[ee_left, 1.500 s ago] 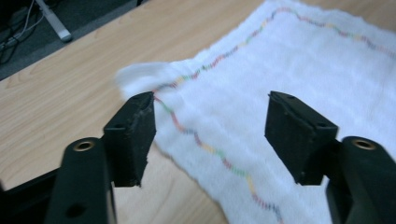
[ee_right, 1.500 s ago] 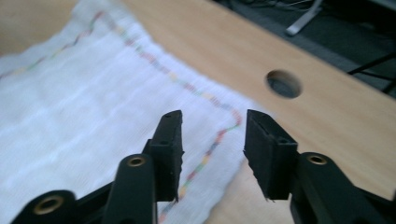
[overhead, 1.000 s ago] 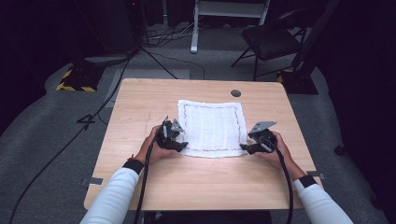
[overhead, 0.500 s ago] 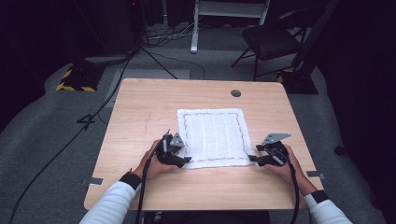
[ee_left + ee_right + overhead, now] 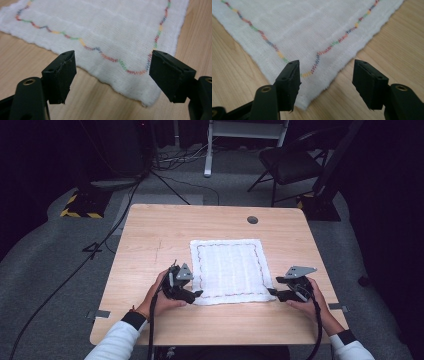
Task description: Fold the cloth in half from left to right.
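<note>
A white square cloth (image 5: 229, 270) with a wavy multicoloured stitched border lies flat on the wooden table (image 5: 150, 240). My left gripper (image 5: 198, 294) rests at the cloth's near left corner, jaws open. In the left gripper view the cloth (image 5: 105, 30) spreads ahead and its corner lies between the open jaws of the left gripper (image 5: 111, 75). At the near right corner my right gripper (image 5: 271, 292) is open too. Its own view shows the cloth (image 5: 312, 27) coming to a point between the spread jaws of the right gripper (image 5: 325, 81). Neither gripper holds anything.
A small dark round grommet (image 5: 252, 220) sits in the table's far right part. Beyond the table stand a black chair (image 5: 290, 162) and a white stand (image 5: 207, 150), with cables (image 5: 165, 175) on the grey floor. Bare wood lies left of the cloth.
Both grippers have drawn back toward the near edge from the cloth's side edges to its near corners. The cloth now lies flatter and squarer than a second ago.
</note>
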Motion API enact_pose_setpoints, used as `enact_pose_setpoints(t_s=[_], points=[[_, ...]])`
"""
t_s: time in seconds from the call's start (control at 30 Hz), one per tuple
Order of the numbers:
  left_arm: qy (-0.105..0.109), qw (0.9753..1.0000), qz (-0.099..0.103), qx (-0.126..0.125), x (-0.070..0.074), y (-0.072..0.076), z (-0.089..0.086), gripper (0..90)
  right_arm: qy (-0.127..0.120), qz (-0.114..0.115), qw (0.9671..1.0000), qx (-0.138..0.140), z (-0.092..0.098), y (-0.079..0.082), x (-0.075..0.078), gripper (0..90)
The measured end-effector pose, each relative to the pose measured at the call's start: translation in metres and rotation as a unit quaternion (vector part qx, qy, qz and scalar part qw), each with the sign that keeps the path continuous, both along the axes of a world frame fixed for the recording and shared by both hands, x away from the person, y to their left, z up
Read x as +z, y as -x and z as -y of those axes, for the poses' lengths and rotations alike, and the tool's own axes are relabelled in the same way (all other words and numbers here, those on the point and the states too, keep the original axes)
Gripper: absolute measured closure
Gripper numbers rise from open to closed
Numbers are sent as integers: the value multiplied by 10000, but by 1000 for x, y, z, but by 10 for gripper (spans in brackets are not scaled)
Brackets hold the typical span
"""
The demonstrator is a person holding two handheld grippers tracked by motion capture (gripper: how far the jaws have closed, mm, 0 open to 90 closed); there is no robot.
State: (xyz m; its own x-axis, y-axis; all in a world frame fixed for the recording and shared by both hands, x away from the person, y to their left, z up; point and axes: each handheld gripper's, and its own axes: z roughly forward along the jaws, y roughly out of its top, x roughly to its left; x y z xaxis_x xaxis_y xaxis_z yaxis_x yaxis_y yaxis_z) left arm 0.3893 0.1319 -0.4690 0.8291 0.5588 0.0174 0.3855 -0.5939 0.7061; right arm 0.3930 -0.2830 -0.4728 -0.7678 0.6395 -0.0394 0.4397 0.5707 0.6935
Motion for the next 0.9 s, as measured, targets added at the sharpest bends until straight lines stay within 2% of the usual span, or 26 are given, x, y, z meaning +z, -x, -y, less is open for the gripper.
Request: enact_pose_setpoints(t_s=[0.1,0.2,0.23,0.3,0.37,0.4,0.43,0.47,0.5,0.57,0.6,0.63,0.67,0.73,0.83,0.87,0.9], points=[[23,9997,128,216,3,-9,-7,220,-4,144,9997,211,-13,-1,5,412],[111,9992,75,367,4,-20,-12,220,-35,190,9993,306,-22,-1,6,416],[127,9990,134,406,4,-23,-13,220,-65,187,9991,371,-26,-2,7,421],[13,9983,297,491,3,-29,-13,222,-89,204,9987,469,-36,-2,8,426],[-6,9985,95,532,3,-40,-14,223,-114,226,9976,639,-51,-1,8,430],[-10,9976,105,678,2,-47,-14,235,-65,253,9962,831,-66,-1,9,432],[-10,9976,105,678,2,-47,-14,232,-65,253,9962,831,-66,-1,9,432],[-48,9975,41,707,1,-52,-14,226,-108,283,9945,1006,-81,0,9,435],[-56,9972,45,743,1,-55,-14,226,-108,283,9945,1006,-81,0,9,435],[-2,9962,157,854,0,-63,-14,230,-116,269,9929,1157,-96,1,9,437],[0,9964,50,843,0,-69,-13,226,-122,300,9912,1281,-110,3,8,441],[7,9961,50,882,1,-77,-9,226,-137,290,9906,1330,-115,3,8,441],[7,9961,50,882,1,-77,-9,226,-137,290,9906,1330,-115,3,8,441],[2,9954,88,953,1,-89,-5,226,-145,305,9885,1473,-130,5,8,441],[-52,9931,154,1162,-3,-108,2,226,-140,300,9848,1705,-153,8,7,441],[-52,9931,154,1162,-3,-108,2,226,-140,300,9848,1705,-153,8,7,441],[-62,9918,134,1273,-5,-115,3,225,-146,293,9825,1832,-165,9,6,440]])
